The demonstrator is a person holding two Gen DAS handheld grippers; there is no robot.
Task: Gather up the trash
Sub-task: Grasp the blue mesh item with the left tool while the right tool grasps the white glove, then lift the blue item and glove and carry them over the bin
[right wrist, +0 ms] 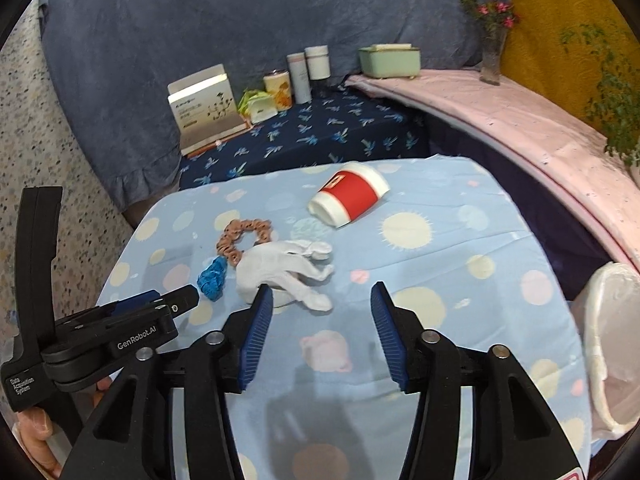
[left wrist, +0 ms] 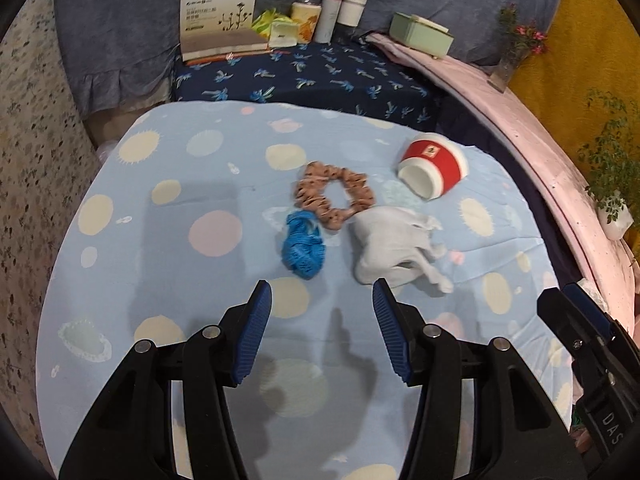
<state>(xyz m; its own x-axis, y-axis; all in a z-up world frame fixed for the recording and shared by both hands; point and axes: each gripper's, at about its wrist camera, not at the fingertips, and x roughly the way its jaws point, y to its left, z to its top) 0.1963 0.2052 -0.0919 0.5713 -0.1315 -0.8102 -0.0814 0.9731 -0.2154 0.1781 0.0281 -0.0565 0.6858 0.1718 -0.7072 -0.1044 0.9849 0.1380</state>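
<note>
On the light blue dotted tablecloth (left wrist: 180,248) lie a red and white paper cup (left wrist: 434,166) (right wrist: 352,200) on its side, a brown scrunchie (left wrist: 316,178) (right wrist: 228,240), a crumpled blue scrap (left wrist: 302,248) (right wrist: 212,278) and a white glove (left wrist: 394,248) (right wrist: 276,268). My left gripper (left wrist: 322,292) hangs open just short of the blue scrap and the glove, nothing between its pads. My right gripper (right wrist: 322,292) is open too; its left finger overlaps the glove's near edge in the picture. Each gripper shows at the edge of the other's view.
A bin with a white liner (right wrist: 608,344) stands off the table's right edge. Behind, a dark blue patterned surface (left wrist: 320,76) carries a box, cans and tubes. A pink ledge (right wrist: 520,120) with a green box and plants curves along the right.
</note>
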